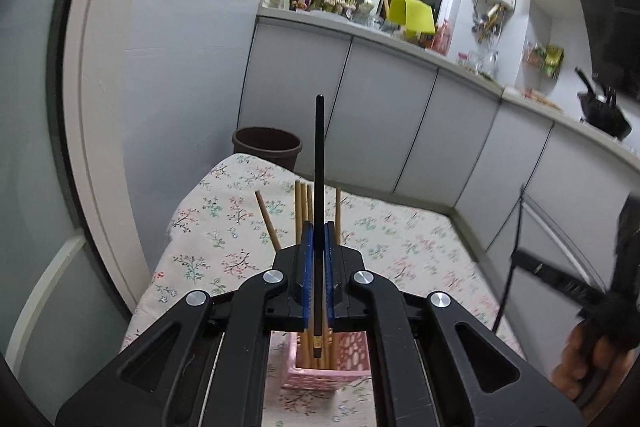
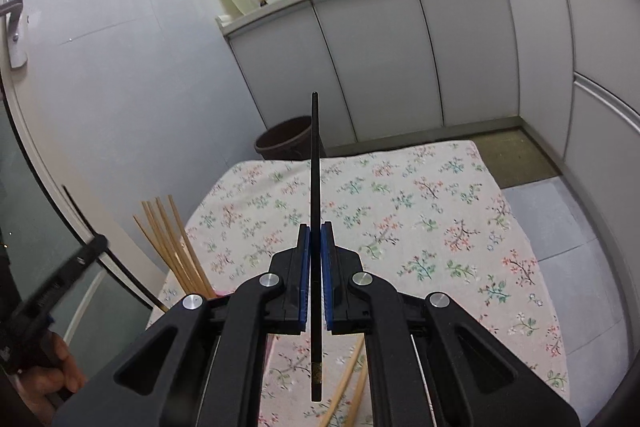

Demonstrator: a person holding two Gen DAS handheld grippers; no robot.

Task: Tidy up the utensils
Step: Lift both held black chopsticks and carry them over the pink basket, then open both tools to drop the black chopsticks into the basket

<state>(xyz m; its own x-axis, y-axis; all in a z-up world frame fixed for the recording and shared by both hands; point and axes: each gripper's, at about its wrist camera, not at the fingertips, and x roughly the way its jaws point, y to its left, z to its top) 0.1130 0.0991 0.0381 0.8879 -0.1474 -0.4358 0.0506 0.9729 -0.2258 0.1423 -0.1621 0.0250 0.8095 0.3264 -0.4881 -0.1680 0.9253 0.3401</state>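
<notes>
My left gripper (image 1: 319, 227) is shut on a black chopstick (image 1: 319, 155) held upright, its lower end just above a pink holder (image 1: 320, 373) that holds several wooden chopsticks (image 1: 303, 207). My right gripper (image 2: 316, 227) is shut on another black chopstick (image 2: 315, 163), also upright, above the floral tablecloth (image 2: 420, 227). The wooden chopsticks (image 2: 172, 247) in the holder stand at the left in the right wrist view. Two loose wooden chopsticks (image 2: 348, 383) lie on the cloth under the right gripper.
A brown bin (image 1: 267, 145) stands on the floor behind the table. Grey cabinets (image 1: 380, 131) with a cluttered counter run along the back and right. The right gripper also shows at the right edge of the left wrist view (image 1: 560, 279).
</notes>
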